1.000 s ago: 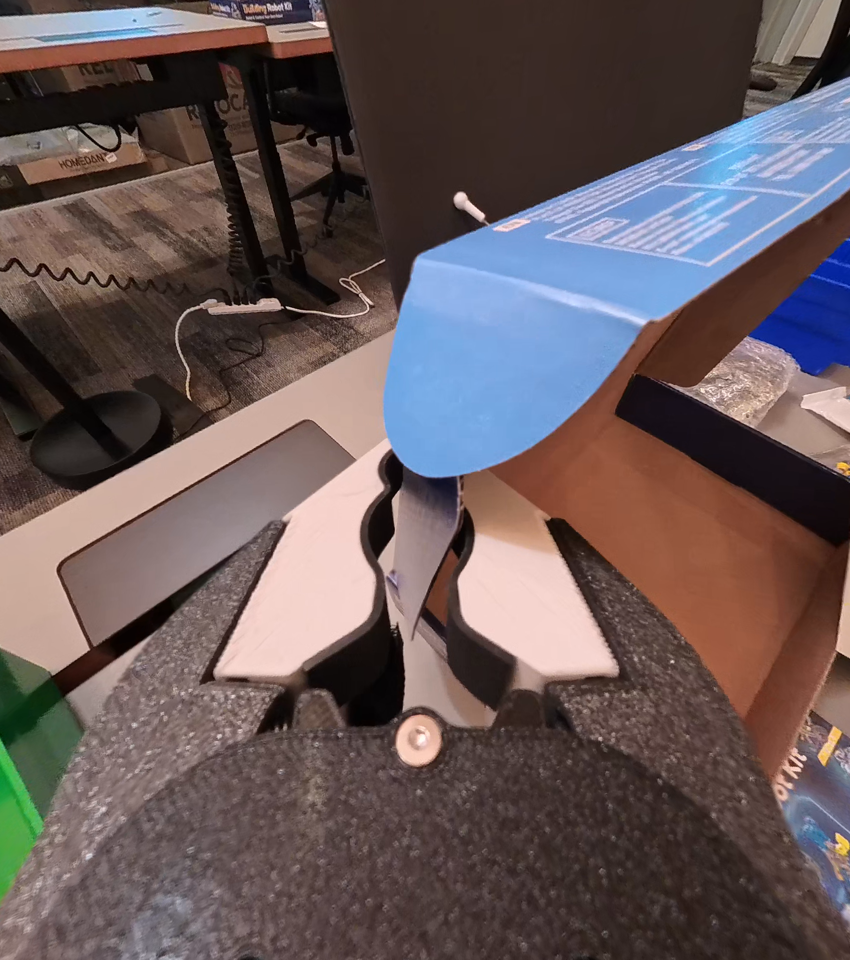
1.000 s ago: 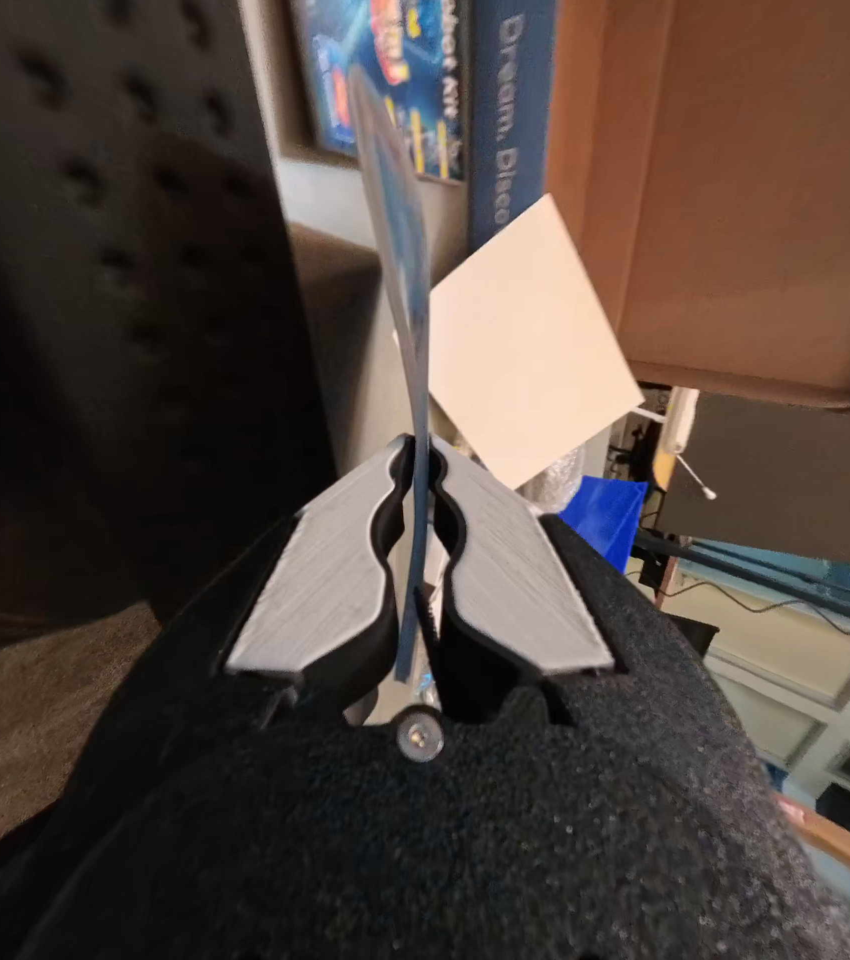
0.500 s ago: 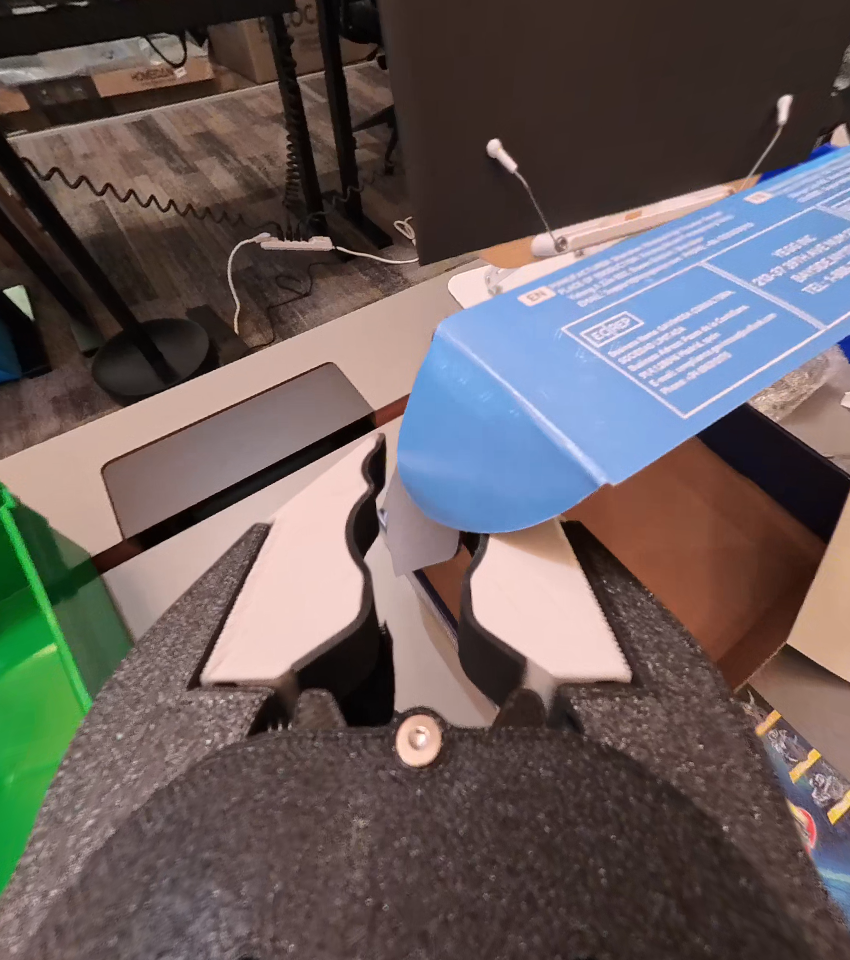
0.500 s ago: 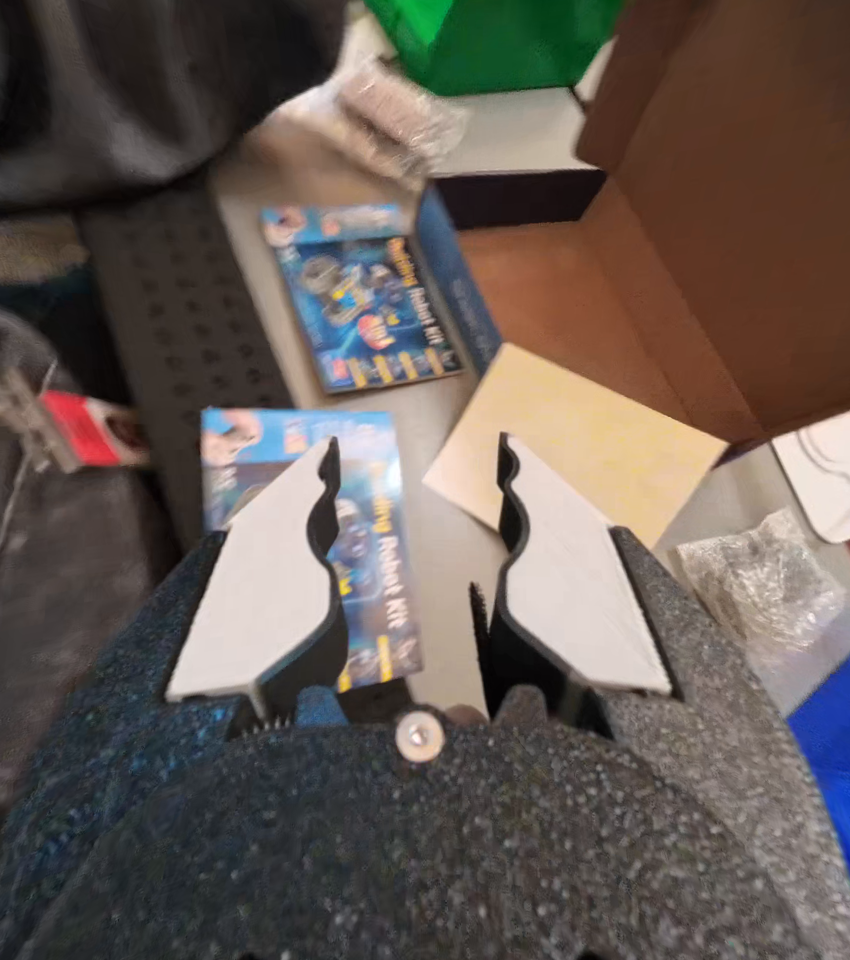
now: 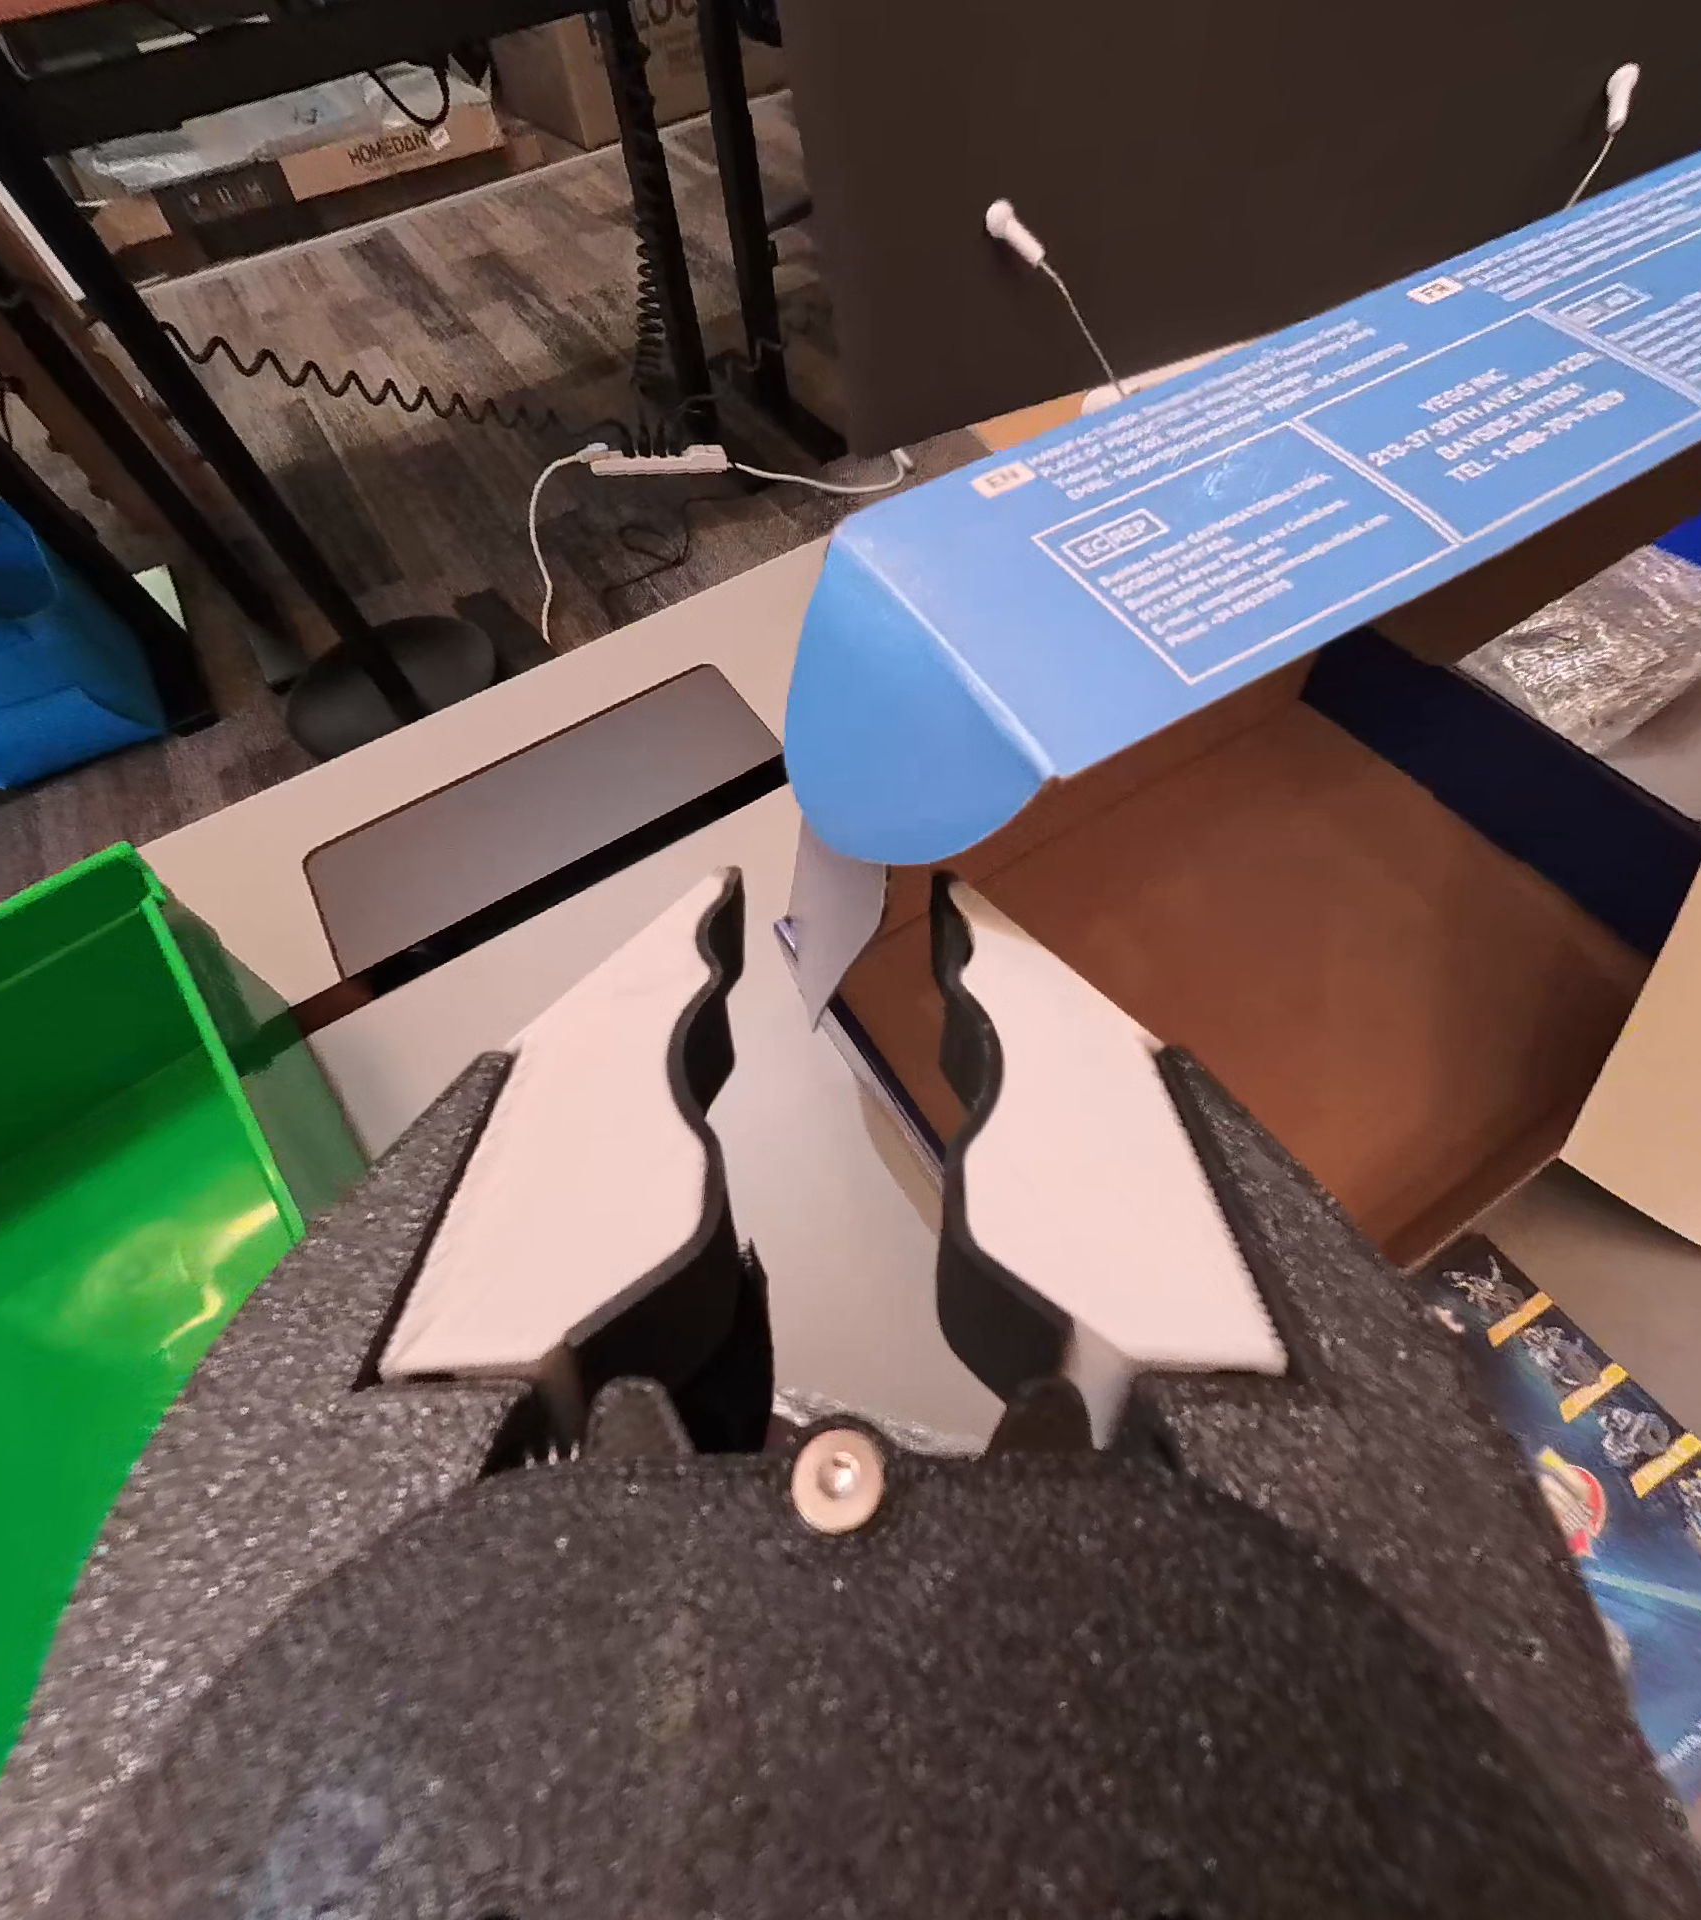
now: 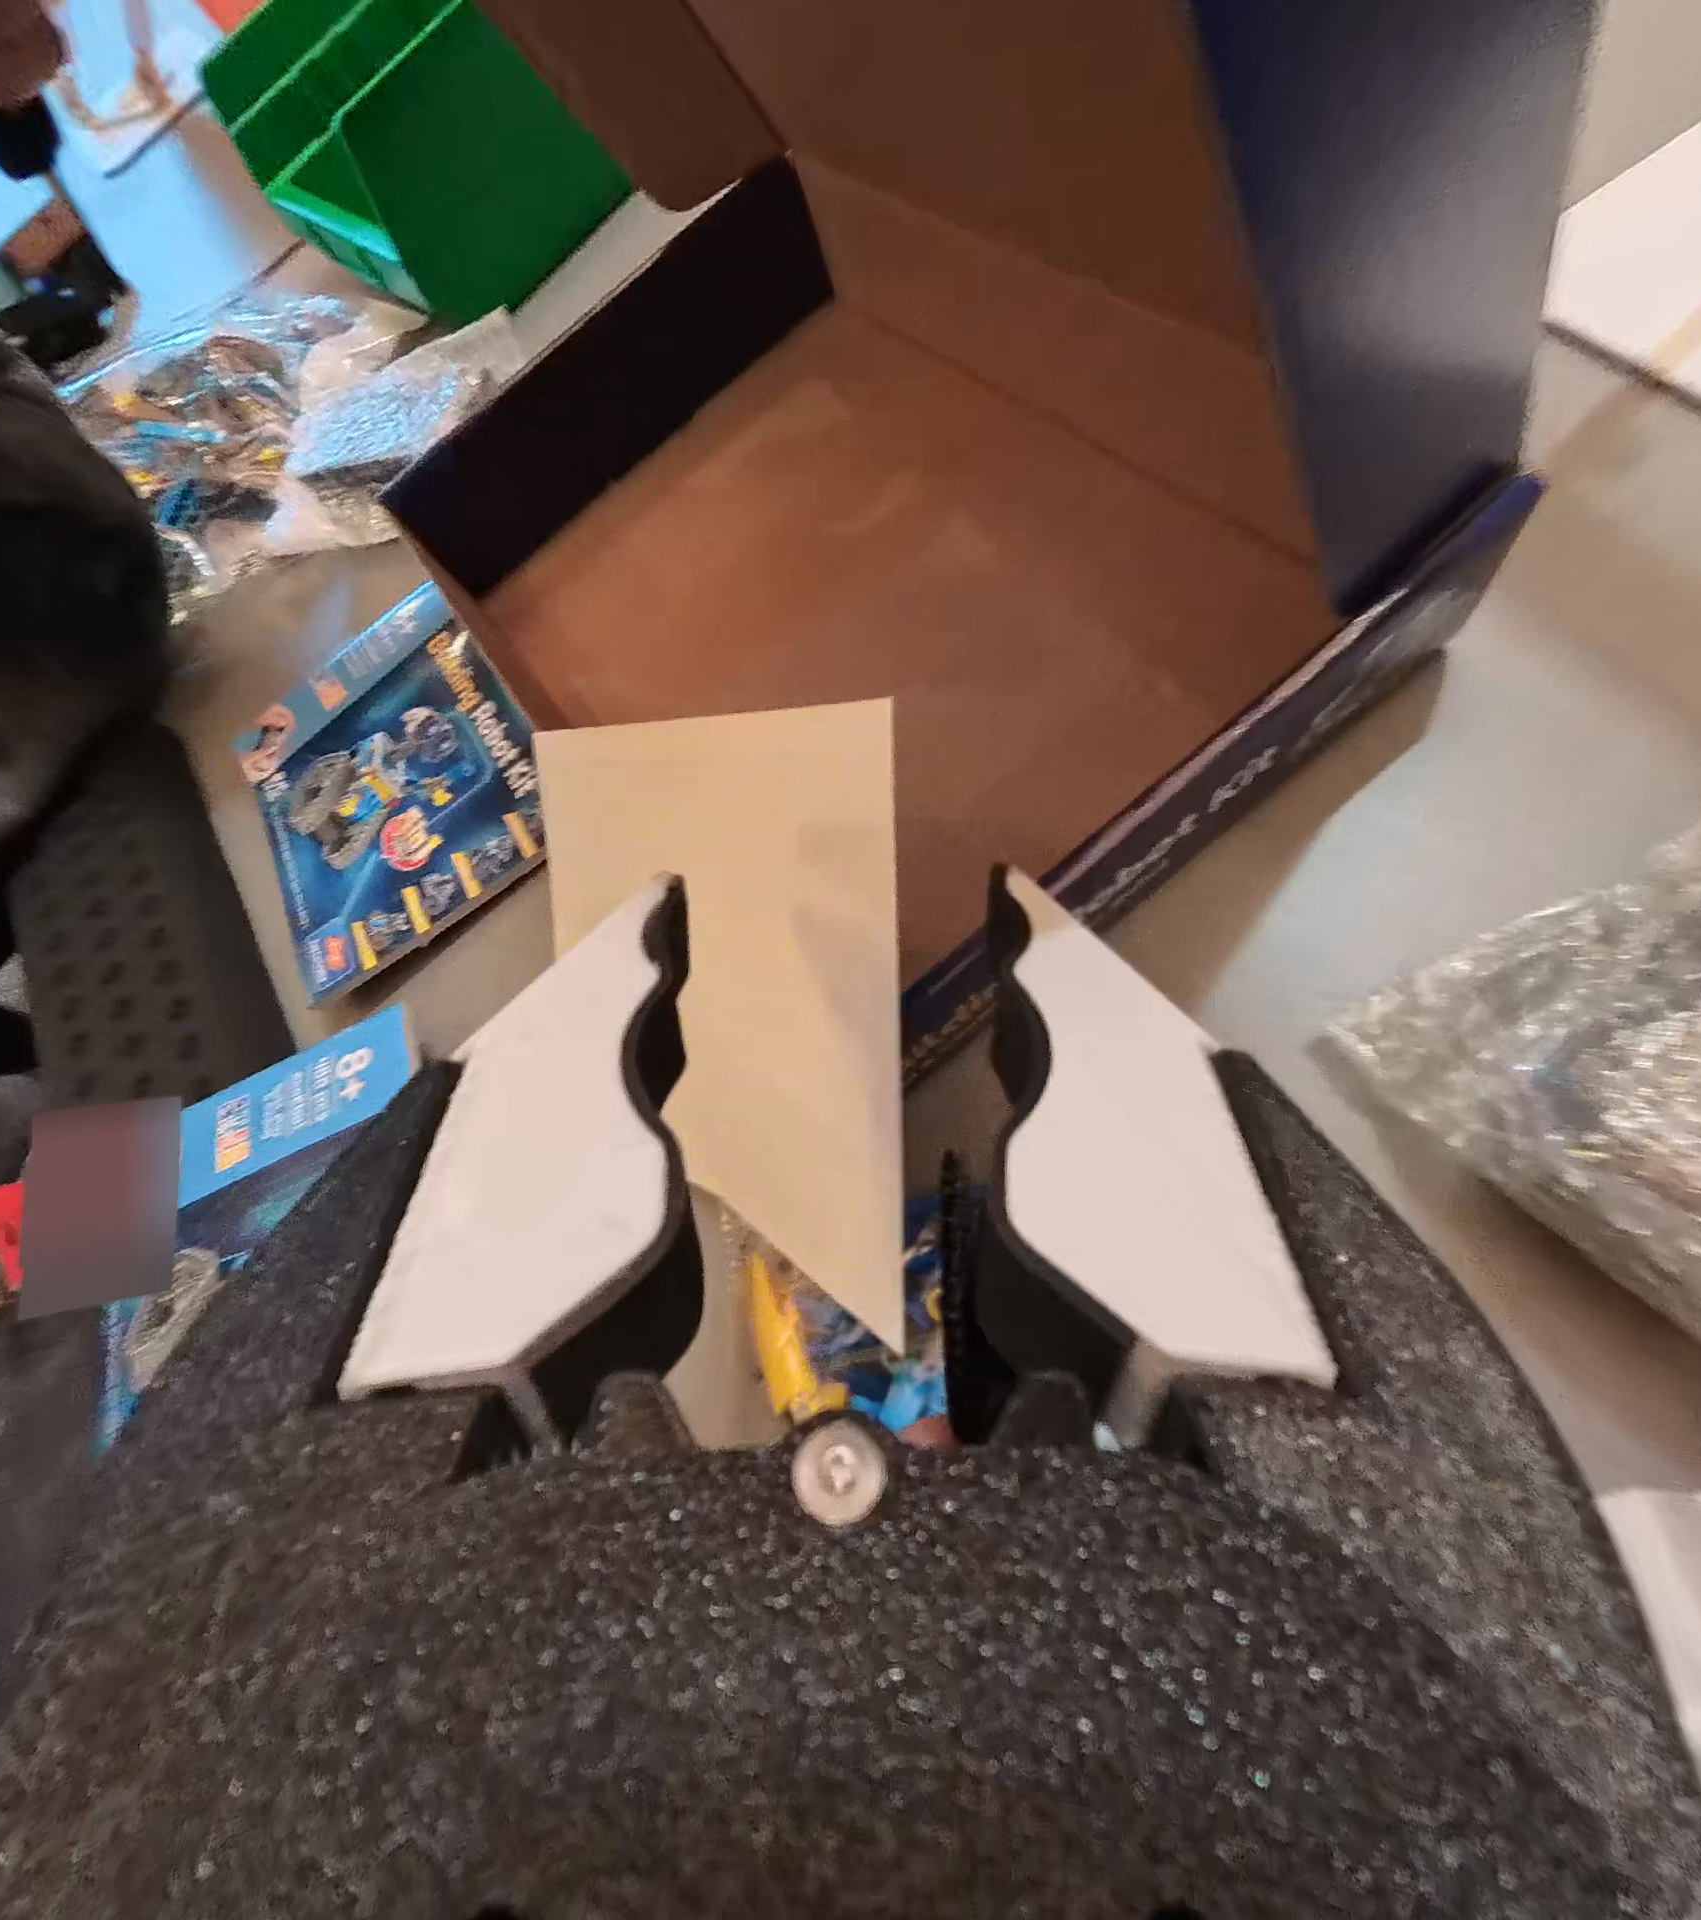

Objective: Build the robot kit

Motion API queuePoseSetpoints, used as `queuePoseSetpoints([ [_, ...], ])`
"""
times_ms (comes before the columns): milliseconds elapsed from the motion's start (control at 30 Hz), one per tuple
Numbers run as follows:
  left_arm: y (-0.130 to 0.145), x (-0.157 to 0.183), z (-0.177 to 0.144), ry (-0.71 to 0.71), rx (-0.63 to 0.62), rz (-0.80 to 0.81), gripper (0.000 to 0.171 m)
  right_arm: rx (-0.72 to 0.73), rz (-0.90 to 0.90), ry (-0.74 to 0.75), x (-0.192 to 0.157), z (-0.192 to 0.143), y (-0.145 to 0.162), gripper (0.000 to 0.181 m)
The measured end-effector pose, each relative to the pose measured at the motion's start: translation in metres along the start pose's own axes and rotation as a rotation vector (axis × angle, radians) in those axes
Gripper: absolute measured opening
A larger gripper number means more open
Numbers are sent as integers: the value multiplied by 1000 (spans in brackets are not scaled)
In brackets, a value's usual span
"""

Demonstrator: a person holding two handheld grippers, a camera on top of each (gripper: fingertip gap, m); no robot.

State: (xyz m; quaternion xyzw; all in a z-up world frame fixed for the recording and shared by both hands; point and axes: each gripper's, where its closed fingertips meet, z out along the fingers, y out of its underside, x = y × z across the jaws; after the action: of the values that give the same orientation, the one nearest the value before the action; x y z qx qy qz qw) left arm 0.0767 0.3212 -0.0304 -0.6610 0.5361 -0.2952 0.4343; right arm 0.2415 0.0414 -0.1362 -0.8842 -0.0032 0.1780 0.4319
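Observation:
An open cardboard box [image 5: 1272, 977] with a blue printed outside lies on the table. Its blue lid flap [image 5: 1241, 520] hangs over the brown inside. My left gripper [image 5: 835, 894] is open, just below the flap's rounded end, and a small pale tab [image 5: 830, 930] hangs between its fingertips untouched. My right gripper [image 6: 835, 883] is open above a cream card [image 6: 784, 935] that leans at the box's front edge [image 6: 1220, 779]. The brown inside of the box [image 6: 877, 540] lies beyond it.
A green bin [image 5: 67, 1164] stands at the left, also seen far back in the right wrist view [image 6: 430, 156]. Blue booklets [image 6: 399, 790] and clear bags of parts [image 6: 1615, 1122] lie on the table. A person's dark sleeve [image 6: 4, 582] is at the left. The left gripper's tips are roughly 35 centimetres from the right gripper's.
My left gripper opened and let go of the flap's tab, then drew back. My right gripper let go of the thin blue booklet, opened, and swung down toward the cream card and box.

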Motion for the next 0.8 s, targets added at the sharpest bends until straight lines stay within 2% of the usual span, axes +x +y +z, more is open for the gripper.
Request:
queuePoseSetpoints([
  [100,5,3,-6,-6,3,-7,35,-53,-4,-30,-8,0,8,25],
  [200,13,10,-19,-6,8,-6,35,-2,-87,5,-23,-19,-3,3],
  [267,18,14,-30,-5,16,-16,35,54,-203,68,-42,-42,-16,0],
  [433,16,26,-49,43,56,-116,35,115,-578,371,-88,-99,-32,0],
  [500,11,24,-49,39,71,-147,35,65,-571,439,-82,-103,-22,0],
  [600,13,13,-34,-16,70,-162,37,74,-403,429,-55,-93,-17,0],
  [700,24,13,-3,-1,64,-190,59,200,-236,446,-19,-78,-43,41],
  [767,31,14,19,5,48,-201,68,257,-189,492,10,-60,-59,62],
  [800,32,12,28,-1,42,-201,70,238,-191,516,22,-47,-62,68],
])
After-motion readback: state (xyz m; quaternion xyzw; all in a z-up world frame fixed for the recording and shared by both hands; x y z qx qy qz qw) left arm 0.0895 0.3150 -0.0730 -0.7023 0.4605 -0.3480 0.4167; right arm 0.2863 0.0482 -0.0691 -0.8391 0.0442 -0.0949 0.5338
